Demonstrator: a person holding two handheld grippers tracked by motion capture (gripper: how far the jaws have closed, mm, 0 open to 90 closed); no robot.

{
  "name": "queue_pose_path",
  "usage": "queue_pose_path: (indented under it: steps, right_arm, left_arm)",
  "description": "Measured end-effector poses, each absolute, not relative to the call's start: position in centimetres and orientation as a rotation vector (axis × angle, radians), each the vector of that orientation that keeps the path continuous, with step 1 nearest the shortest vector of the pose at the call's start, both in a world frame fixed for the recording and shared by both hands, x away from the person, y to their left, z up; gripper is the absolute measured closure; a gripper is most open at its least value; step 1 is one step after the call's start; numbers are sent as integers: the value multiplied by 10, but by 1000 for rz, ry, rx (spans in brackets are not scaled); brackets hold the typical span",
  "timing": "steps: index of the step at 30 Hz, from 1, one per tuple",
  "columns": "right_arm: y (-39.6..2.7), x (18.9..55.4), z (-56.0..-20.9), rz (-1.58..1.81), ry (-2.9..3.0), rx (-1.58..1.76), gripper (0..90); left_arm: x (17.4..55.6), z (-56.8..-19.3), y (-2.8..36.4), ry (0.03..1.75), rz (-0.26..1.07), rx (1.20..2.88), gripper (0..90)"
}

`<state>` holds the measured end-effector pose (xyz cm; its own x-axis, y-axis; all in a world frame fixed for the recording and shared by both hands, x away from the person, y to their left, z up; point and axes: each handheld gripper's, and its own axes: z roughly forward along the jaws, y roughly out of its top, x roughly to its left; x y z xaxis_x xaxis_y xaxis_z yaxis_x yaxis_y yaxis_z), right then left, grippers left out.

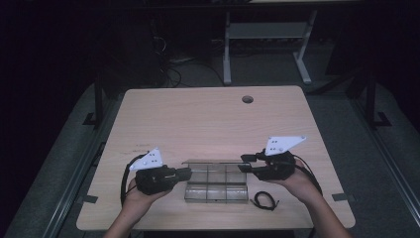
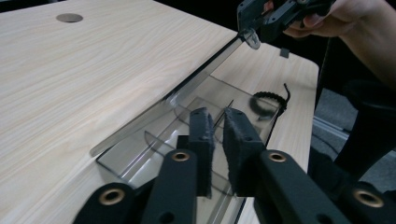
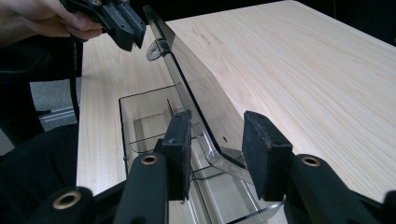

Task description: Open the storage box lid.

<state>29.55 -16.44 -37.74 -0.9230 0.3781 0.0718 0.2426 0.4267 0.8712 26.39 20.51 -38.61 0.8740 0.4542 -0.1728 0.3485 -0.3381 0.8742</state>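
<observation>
A clear box (image 1: 216,184) sits near the bench's (image 1: 208,114) front edge, lid (image 3: 196,88) raised. Left tongs (image 1: 187,172) stand slightly parted, empty; right tongs (image 1: 246,163) straddle the lid's end, pads apart from it.

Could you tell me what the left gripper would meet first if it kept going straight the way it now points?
Probably the clear compartment box: the left gripper points along its open dividers, though depth is hard to judge.

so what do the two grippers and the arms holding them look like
Both the left gripper and the right gripper are black and boxy, each topped by a white three-cornered plate with dark dots and trailing a black cable. Their jaws are black bars with brass-coloured rivets and rough dark pads. The forearms are bare, no sleeves.
</observation>
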Motion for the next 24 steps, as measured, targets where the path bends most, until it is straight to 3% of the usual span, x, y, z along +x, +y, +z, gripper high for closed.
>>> queue_pose_path:
  steps: [10, 13, 24]
  right_arm:
    - [-165, 297, -377, 1514, 2537, 543, 627]
    - [-165, 298, -377, 1524, 2537, 550, 628]
    - [-165, 299, -377, 1531, 2536, 560, 630]
  left_arm:
    - [267, -377, 222, 617, 205, 1949, 697]
    - [272, -373, 223, 605, 205, 1946, 615]
    - [290, -370, 206, 497, 173, 1980, 503]
